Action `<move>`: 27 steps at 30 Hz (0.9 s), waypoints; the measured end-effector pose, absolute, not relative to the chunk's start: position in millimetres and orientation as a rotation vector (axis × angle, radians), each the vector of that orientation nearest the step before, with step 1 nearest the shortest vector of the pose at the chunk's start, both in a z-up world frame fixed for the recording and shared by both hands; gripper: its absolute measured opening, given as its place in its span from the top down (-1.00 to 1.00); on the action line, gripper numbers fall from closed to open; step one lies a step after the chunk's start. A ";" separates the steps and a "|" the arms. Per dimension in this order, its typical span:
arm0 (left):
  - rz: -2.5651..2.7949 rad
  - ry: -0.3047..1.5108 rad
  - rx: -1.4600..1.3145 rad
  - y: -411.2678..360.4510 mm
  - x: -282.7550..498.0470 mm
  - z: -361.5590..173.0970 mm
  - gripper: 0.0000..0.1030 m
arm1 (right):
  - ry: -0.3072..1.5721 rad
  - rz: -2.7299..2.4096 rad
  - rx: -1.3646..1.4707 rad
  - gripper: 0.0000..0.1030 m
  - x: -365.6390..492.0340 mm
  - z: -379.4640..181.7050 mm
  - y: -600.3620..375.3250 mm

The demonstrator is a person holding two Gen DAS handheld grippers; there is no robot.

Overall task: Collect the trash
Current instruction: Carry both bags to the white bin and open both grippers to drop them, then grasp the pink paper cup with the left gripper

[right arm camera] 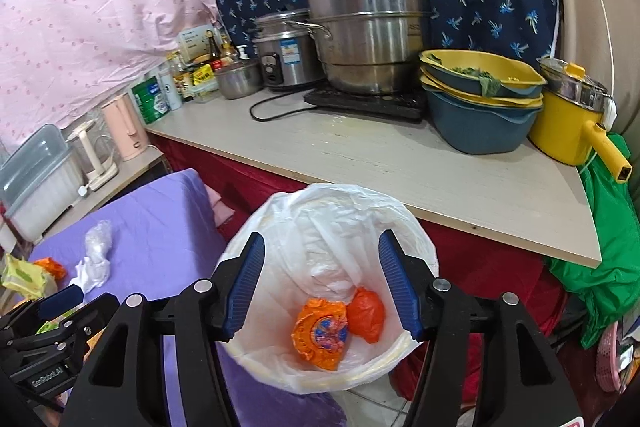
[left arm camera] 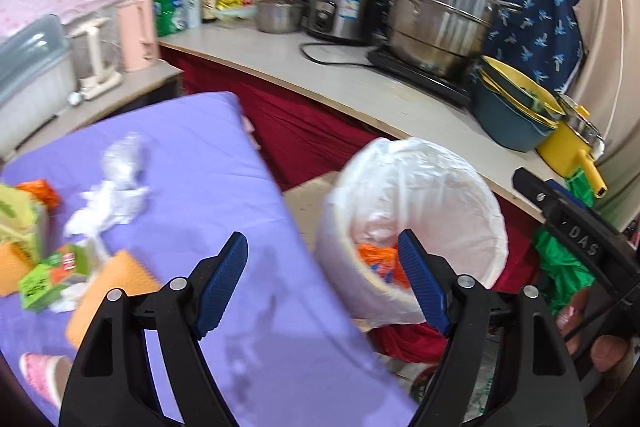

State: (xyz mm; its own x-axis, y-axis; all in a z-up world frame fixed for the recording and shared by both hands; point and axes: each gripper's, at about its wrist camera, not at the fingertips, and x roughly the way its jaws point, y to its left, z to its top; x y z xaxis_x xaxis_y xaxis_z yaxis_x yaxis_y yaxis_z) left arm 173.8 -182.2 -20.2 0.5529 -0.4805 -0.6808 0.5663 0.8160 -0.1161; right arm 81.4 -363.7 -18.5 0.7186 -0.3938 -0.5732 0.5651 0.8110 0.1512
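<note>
Right wrist view: both tongs [right arm camera: 322,283] hang released over the bin [right arm camera: 280,367], wrappers [right arm camera: 320,335] dropped inside; left tongs [left arm camera: 322,283] empty too.

Both grippers' fingers [left arm camera: 222,279] [right arm camera: 244,291] apart, empty

Wrappers [right arm camera: 320,337] in bin [right arm camera: 256,239], right of bed [right arm camera: 160,227].

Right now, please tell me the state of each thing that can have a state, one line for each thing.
Left tongs: open, holding nothing.
Right tongs: open, holding nothing, above the bin.
Trash bin: upright, lined with a white bag, no lid.
Orange wrappers: two, lying inside the bin.
White crumpled tissue: lying on the purple sheet, not collected yet.
Big steel pot: covered with a purple cloth.
</note>
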 end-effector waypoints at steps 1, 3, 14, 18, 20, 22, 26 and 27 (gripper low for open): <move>-0.604 0.758 0.124 -176.2 172.1 -18.5 -0.43 | 0.549 -0.532 0.328 -0.14 81.2 -15.9 -358.5; -0.570 0.747 0.128 -162.0 168.5 -15.0 -0.43 | 0.543 -0.508 0.320 -0.14 81.9 -10.0 -344.6; -0.400 0.757 0.154 -65.3 153.5 -16.2 -0.50 | 0.566 -0.366 0.260 -0.16 94.3 -0.5 -262.8; -0.331 0.778 0.161 -23.7 148.4 -25.8 -0.51 | 0.590 -0.314 0.244 -0.16 97.7 -6.4 -230.7; -0.303 0.786 0.165 -7.5 144.9 -30.9 -0.51 | 0.604 -0.293 0.240 -0.16 100.0 -9.9 -218.2; -0.275 0.802 0.165 12.9 141.9 -37.4 -0.51 | 0.621 -0.269 0.237 -0.16 102.6 -15.5 -202.7; -0.227 0.823 0.172 44.0 137.3 -49.6 -0.57 | 0.655 -0.229 0.233 -0.16 107.8 -27.7 -175.6; -0.218 0.829 0.169 50.9 136.4 -52.9 -0.60 | 0.661 -0.222 0.233 -0.16 108.8 -30.0 -170.8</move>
State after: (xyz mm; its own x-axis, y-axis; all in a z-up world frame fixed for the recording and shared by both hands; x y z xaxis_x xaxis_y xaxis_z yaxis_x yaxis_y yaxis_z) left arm 136.4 50.9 -52.9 0.6552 -0.1254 -0.7449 0.2570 0.9643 0.0637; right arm 108.8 -170.8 -30.0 0.7680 -0.1288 -0.6274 0.2758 0.9506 0.1425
